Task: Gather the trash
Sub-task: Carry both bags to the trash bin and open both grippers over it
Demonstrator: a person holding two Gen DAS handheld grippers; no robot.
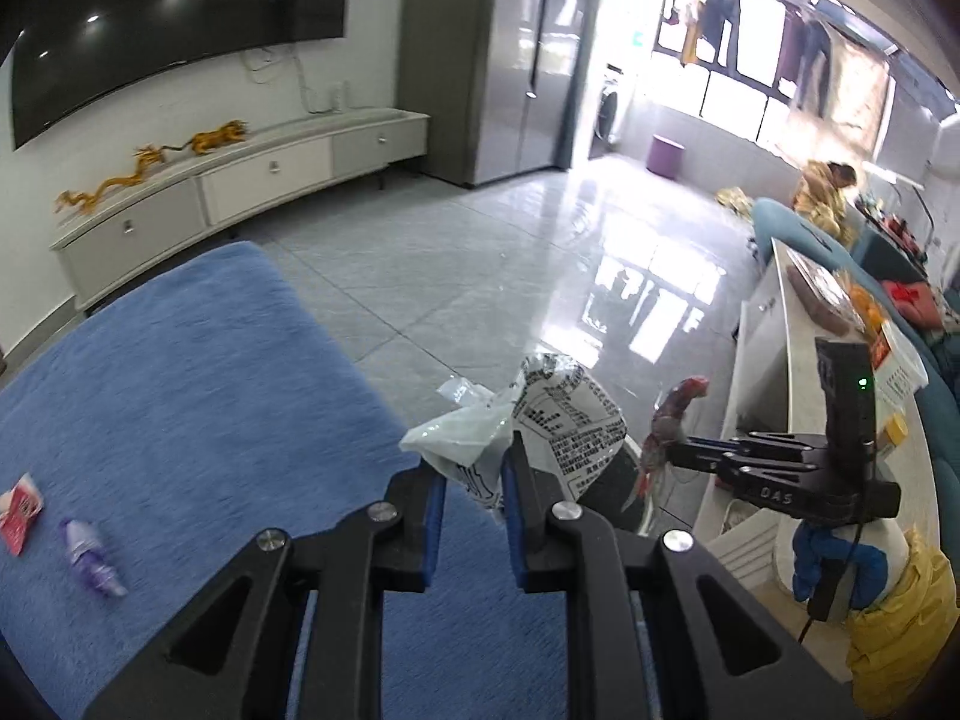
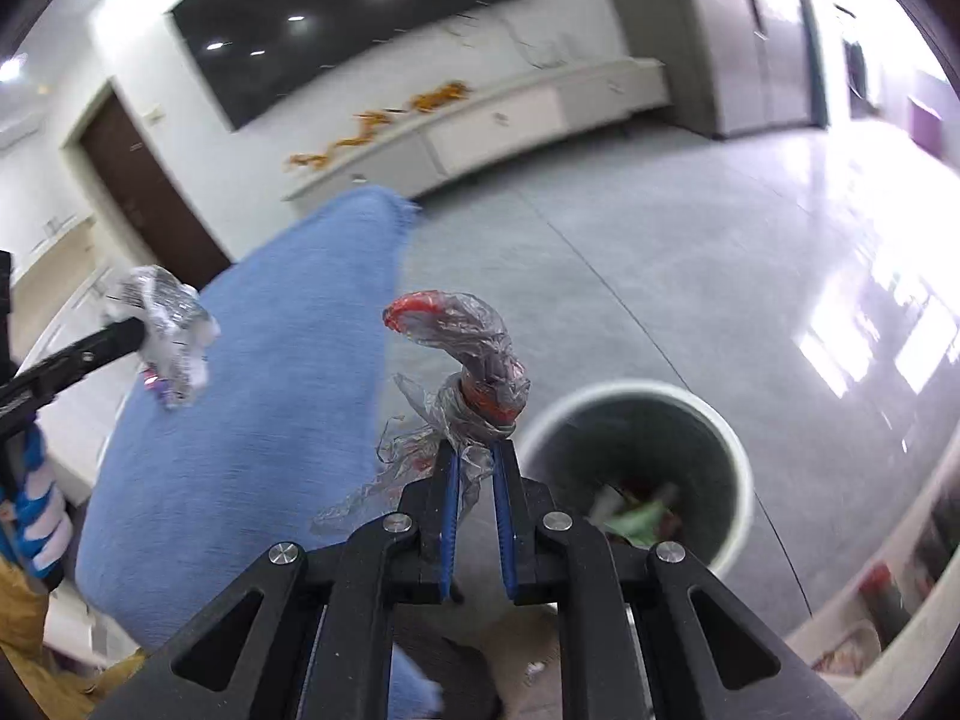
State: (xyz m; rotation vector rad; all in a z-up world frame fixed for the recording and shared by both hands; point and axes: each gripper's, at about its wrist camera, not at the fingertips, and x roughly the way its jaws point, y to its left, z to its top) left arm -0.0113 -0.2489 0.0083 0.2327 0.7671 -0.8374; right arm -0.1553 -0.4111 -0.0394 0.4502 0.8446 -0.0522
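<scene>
1. Living room: grey tiled floor (image 1: 456, 276), blue rug (image 1: 180, 408) below and left of both tongs.
2. Far left of left tongs (image 1: 474, 474), on rug: red packet (image 1: 21, 513), purple bottle (image 1: 93, 558).
3. Left tongs nearly closed, clamping white printed wrapper (image 1: 564, 420).
4. Right tongs (image 2: 475, 468) pinching crumpled clear-and-red wrapper (image 2: 474, 360).
5. Just right of right tongs: white bin (image 2: 735, 480), trash inside.
</scene>
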